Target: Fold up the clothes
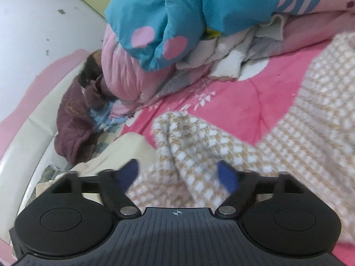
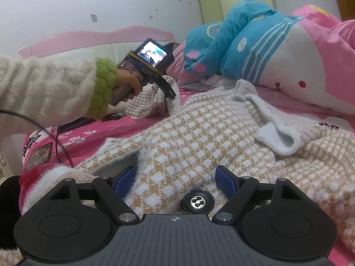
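Bedding heaped on pink bed sheet (image 1: 261,102)
Blue quilt (image 1: 177,17) piled above; maroon cloth (image 1: 71,124) beside headboard (image 2: 93,37).

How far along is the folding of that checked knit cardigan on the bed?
Barely begun: nothing looks folded yet. The checked cardigan lies rumpled on the pink bedsheet. Both the left gripper and the right gripper are open with the knit between their fingers. Smoothing and every fold remain.

Black hand-held gripper (image 2: 176,178), blue fingertips (image 2: 224,178); fuzzy white sleeve (image 2: 44,86), green cuff (image 2: 103,86).
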